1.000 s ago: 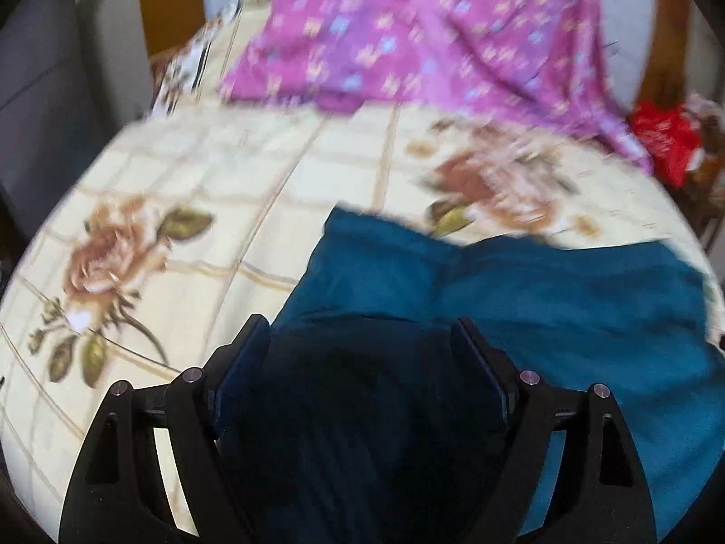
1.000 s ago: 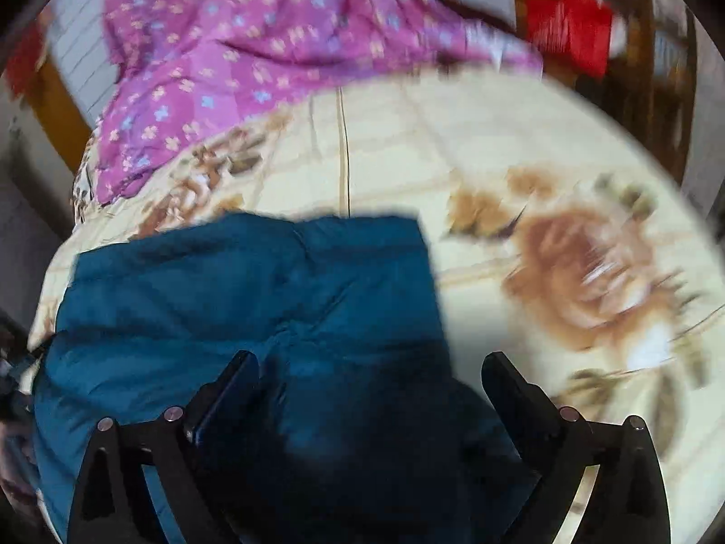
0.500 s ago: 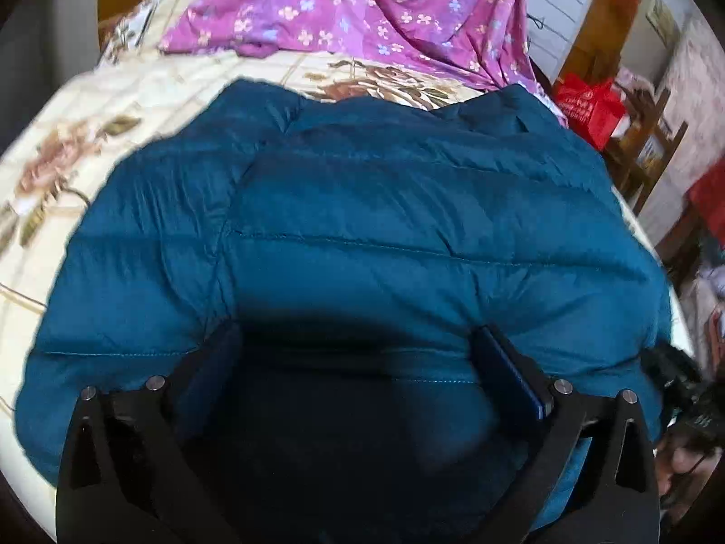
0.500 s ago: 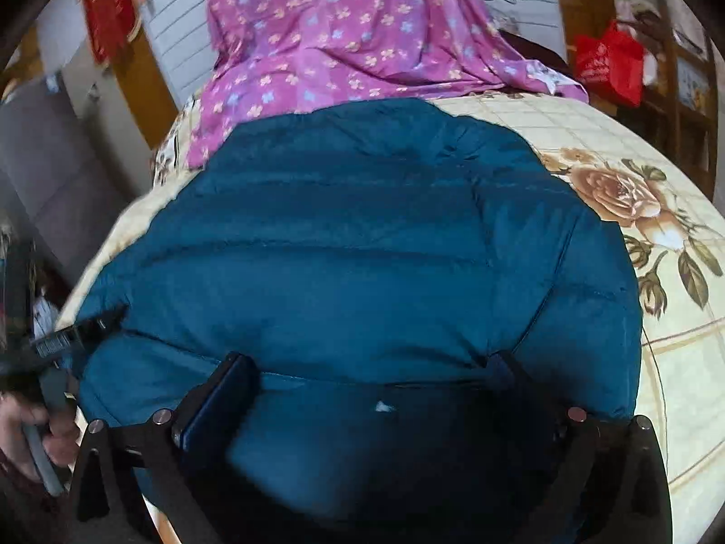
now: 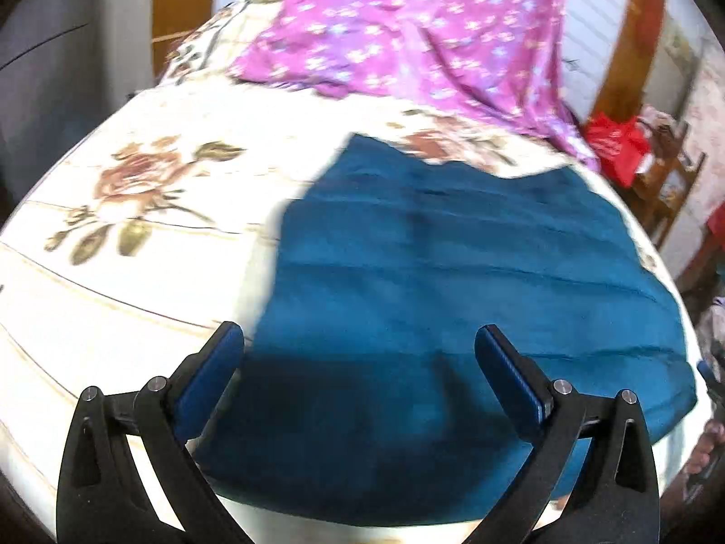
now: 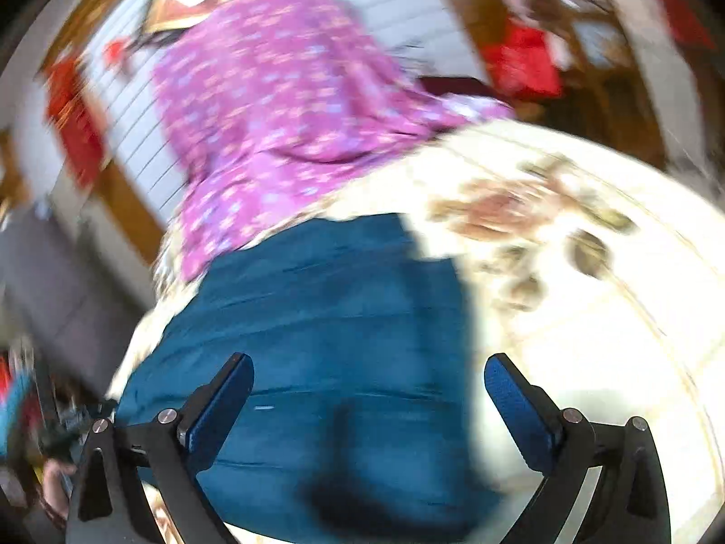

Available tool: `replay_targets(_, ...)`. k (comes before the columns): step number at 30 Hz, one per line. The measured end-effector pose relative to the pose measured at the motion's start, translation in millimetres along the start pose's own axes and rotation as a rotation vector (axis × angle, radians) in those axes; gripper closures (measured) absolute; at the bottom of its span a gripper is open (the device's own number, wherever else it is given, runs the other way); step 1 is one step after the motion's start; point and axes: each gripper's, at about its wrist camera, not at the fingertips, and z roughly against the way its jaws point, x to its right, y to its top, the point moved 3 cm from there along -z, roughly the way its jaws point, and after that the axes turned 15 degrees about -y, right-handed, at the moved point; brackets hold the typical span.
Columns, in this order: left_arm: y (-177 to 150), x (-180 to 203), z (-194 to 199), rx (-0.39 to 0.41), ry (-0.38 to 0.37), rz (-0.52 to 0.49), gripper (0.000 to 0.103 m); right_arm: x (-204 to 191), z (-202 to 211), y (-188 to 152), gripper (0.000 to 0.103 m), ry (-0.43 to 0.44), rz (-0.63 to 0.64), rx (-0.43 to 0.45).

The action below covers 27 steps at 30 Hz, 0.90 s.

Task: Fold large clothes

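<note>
A teal quilted jacket (image 5: 453, 281) lies flat on a cream bedsheet with brown roses (image 5: 136, 208). It also shows in the right wrist view (image 6: 326, 317). My left gripper (image 5: 358, 340) is open and empty, above the jacket's near left edge. My right gripper (image 6: 369, 369) is open and empty, above the jacket's near right edge. Both views are blurred by motion.
A purple flowered cloth (image 5: 421, 31) lies at the far side of the bed and also shows in the right wrist view (image 6: 281, 104). A red bag (image 5: 616, 145) and wooden furniture (image 5: 666, 190) stand at the right. The bedsheet (image 6: 611, 299) stretches right of the jacket.
Both grippers have pulled back and up from the jacket. It now looks smaller and lies flat, where half a second ago it filled both views.
</note>
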Motion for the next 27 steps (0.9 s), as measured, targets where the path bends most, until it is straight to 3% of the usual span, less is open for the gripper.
replay_targets(3, 11, -34, -9, -0.057, -0.036, 0.066, 0.001, 11, -17, 2, 0.002, 0.043, 0.0, -0.079)
replay_targets(7, 4, -51, -31, -0.166, -0.105, 0.097, 0.001, 11, -38, 7, 0.002, 0.06, 0.027, -0.125)
replay_targets(11, -2, -60, -40, -0.194, -0.15, 0.122, 0.001, 13, -62, 2, 0.002, 0.036, 0.08, -0.197)
replay_targets(16, 6, -74, -55, -0.249, -0.224, 0.177, 0.0, 16, -67, 5, 0.001, 0.074, 0.139, -0.221)
replay_targets(23, 35, -68, -86, -0.374, -0.294, 0.094, 0.0, 12, -86, 18, 0.0, 0.181, 0.26, -0.334)
replay_targets(27, 49, -71, -97, -0.362, -0.334, 0.078, 0.0, 5, -100, 25, 0.0, 0.281, 0.277, -0.376)
